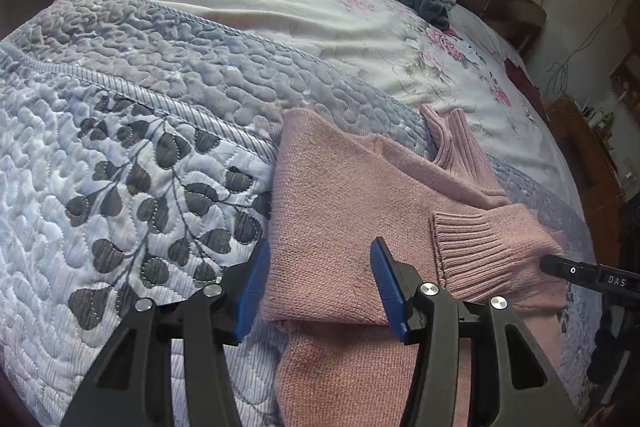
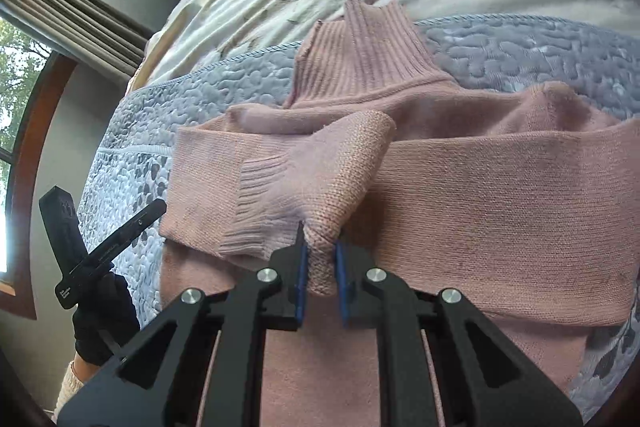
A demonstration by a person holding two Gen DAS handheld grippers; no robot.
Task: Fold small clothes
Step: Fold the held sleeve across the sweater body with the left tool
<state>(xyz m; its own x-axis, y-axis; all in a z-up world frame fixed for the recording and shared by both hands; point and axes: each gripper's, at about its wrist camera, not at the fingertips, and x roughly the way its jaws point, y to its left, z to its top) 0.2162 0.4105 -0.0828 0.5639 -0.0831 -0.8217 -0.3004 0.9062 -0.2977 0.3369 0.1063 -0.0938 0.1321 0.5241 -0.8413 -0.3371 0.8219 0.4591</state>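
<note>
The pink sweater (image 2: pixel 460 195) lies on the quilted bedspread (image 1: pixel 120 131) (turtleneck toward the floral sheet (image 1: pixel 360 27)). The right gripper (image 2: pixel 322 267) pinches a fold of its sleeve (image 2: pixel 328 179); the left gripper (image 1: pixel 316 283) hangs spread wide over the sweater's edge, holding nothing.

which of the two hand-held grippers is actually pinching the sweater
The right hand-held gripper: shut on a pink sweater sleeve fold. The left hand-held gripper is open above it.

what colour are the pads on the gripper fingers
Blue pads on black fingers; clearest in the left wrist view, where the left gripper is open.
</note>
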